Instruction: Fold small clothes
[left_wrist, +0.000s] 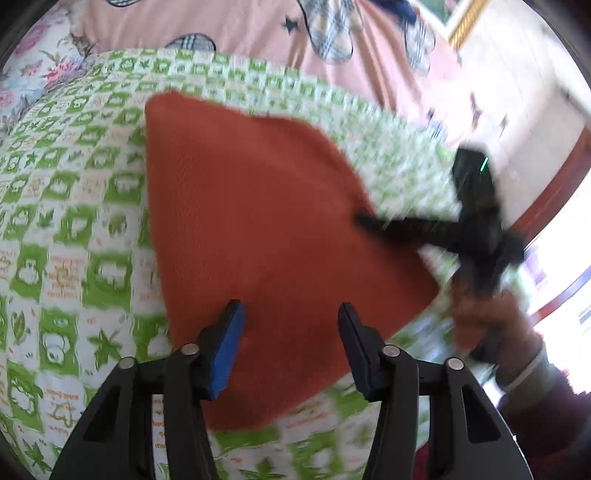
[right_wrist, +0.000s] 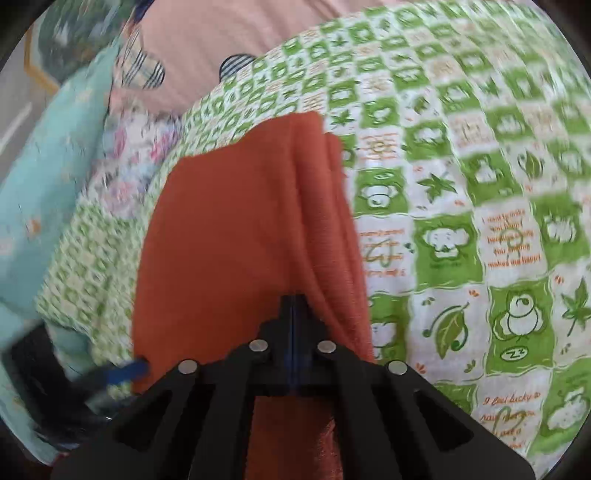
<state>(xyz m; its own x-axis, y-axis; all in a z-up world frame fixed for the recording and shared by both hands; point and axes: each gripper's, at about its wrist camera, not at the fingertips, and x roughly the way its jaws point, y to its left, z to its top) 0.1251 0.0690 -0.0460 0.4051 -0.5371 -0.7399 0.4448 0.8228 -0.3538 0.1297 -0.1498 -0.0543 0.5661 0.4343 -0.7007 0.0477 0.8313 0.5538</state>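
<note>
Here, lines from my remote station:

Setting: a bed, spread with a green-and-white checked quilt printed with leaves and cartoon animals; behind it lies a pink sheet with plaid patches.

Garment: a rust-orange knitted cloth rests on the quilt. From my left wrist camera it looks flat, a rough wedge with one corner pointing away from me. From my right wrist camera I see soft ridges running lengthwise along its right edge, where layers seem stacked.

Left tongs: the jaws stand partly apart above the near part of the orange cloth, one blue pad facing inward. Nothing sits between them, and the pads press on nothing that I can make out.

Right tongs: the jaws are fully together, tips meeting over the cloth. Fabric lies all around the tips, but I cannot tell whether any of it is pinched between them. In the left camera these tongs appear as a blurred black shape reaching the right edge of the cloth.

Person: a hand holds the right tool, with a dark red sleeve below the wrist.

Picture quality: the right side of the left view is smeared.
</note>
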